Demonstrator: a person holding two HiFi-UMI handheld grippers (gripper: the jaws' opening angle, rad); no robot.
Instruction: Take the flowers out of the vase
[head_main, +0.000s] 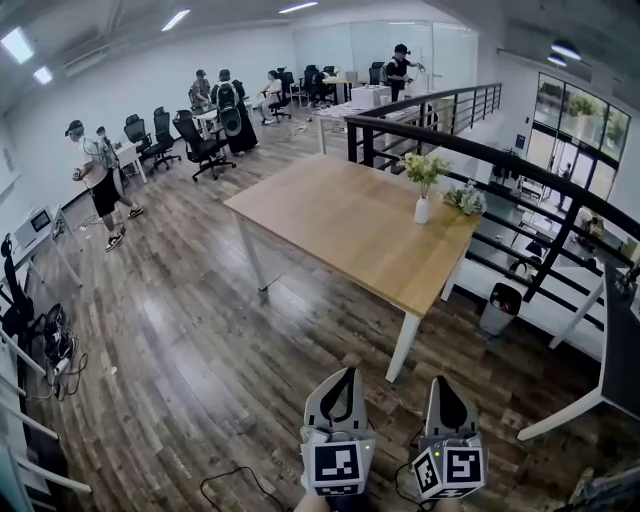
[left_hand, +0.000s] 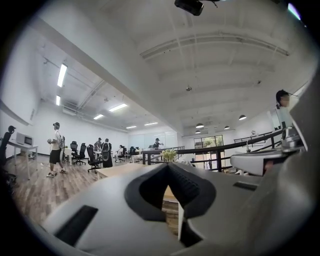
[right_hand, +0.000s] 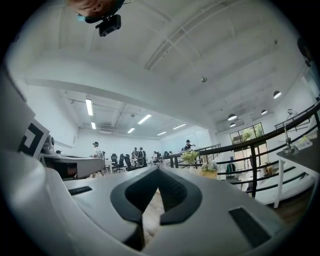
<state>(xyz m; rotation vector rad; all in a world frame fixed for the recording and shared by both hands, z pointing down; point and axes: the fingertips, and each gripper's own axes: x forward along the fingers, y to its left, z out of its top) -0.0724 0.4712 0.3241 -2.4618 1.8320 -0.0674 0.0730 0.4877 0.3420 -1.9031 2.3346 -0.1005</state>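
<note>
Left gripper (head_main: 347, 371), right gripper (head_main: 441, 380) — ribbed jaws pressing together, empty; bulbous white vase (head_main: 422, 210) holding flowers (head_main: 424, 168) on pale wooden tabletop (head_main: 340, 222)

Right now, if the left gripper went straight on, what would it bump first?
Probably the near edge of the light wooden table; if it clears that, the white vase of flowers beyond. Depth is hard to judge.

We catch the left hand-held gripper (head_main: 345, 373) and the right hand-held gripper (head_main: 441, 381) cut off by the head view's bottom edge. At the surface's (head_main: 330, 215) far right edge the flowers (head_main: 424, 168) are too small to tell single stems. The greenery (head_main: 465, 198) by the corner could be potted or loose; we can't tell. In the left gripper view, that gripper's own body covers most of the surface.
</note>
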